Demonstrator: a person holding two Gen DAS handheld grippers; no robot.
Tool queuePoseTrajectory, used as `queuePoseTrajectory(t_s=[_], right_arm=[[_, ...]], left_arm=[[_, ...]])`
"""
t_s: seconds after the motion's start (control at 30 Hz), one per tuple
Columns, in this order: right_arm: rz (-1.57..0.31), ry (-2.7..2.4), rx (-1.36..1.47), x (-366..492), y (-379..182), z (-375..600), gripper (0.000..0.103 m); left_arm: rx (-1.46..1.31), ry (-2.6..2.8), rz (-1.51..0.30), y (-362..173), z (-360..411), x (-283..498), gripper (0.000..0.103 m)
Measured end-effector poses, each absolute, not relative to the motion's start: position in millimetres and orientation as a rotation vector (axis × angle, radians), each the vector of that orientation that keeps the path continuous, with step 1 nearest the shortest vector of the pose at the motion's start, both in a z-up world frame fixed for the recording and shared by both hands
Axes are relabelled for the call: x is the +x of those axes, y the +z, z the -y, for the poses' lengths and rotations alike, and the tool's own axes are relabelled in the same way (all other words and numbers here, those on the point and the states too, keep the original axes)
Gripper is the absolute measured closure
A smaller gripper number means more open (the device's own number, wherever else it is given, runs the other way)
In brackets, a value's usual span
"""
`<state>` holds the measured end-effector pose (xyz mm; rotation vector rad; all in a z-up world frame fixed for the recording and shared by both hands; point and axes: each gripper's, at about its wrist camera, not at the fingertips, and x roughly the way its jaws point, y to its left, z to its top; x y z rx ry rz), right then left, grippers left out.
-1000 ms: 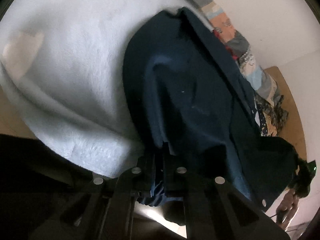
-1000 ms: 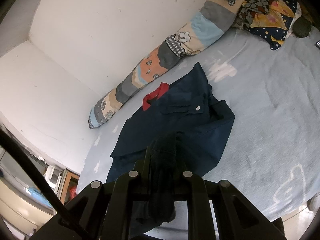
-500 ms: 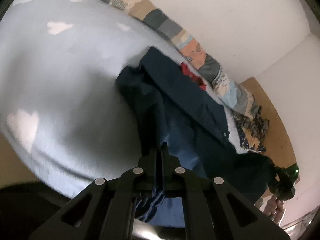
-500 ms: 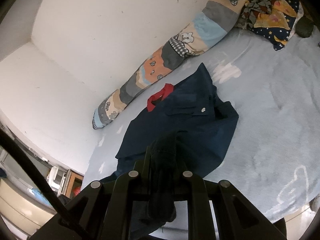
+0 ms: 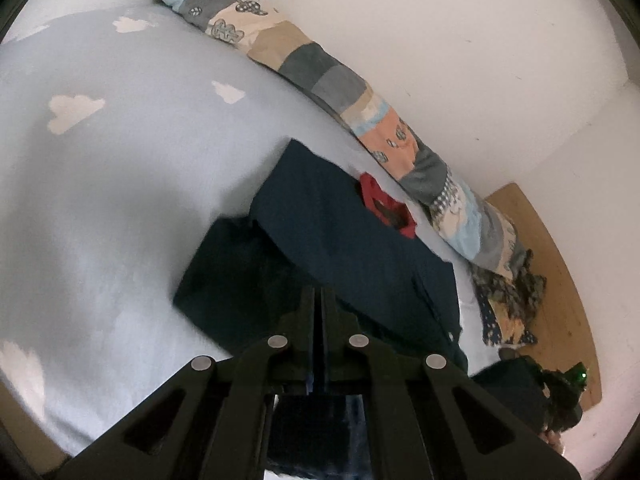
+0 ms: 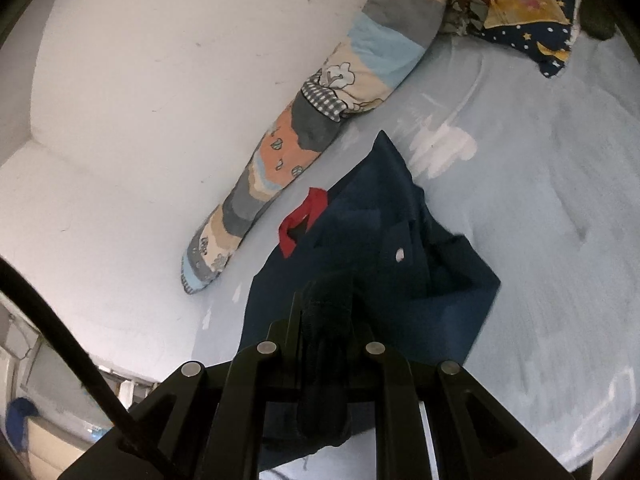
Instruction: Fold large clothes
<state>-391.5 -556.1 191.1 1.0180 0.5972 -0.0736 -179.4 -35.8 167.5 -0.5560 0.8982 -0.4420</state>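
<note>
Pinching the near edge of the dark blue jacket (image 6: 372, 264), the right gripper (image 6: 324, 300) is squeezing a thick fold of cloth. The left gripper (image 5: 319, 300) is clamping its edge too. The jacket is lying on the light blue bed (image 5: 100, 200). Farther back, a long patchwork pillow (image 6: 304, 128) is resting against the white wall (image 6: 160, 60).

No legible text, labels, brands, numbers or signs anywhere.
</note>
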Motion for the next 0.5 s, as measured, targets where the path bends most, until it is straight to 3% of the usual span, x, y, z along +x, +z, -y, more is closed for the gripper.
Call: queuePoseTrajectory(t_s=[0.4, 0.47, 0.5], right_arm=[[-0.697, -0.132, 1.012, -288.6, 150.0, 569.7, 0.089], [-0.716, -0.147, 1.025, -275.0, 136.6, 574.7, 0.089], [-0.725, -0.157, 1.046, -269.5, 128.2, 578.6, 0.089]], left_arm=[[-0.657, -0.388, -0.936, 157.6, 43.0, -85.1, 0.103], [-0.645, -0.453, -0.965, 158.5, 44.6, -84.2, 0.102], [-0.592, -0.517, -0.983, 161.3, 48.7, -84.3, 0.094]])
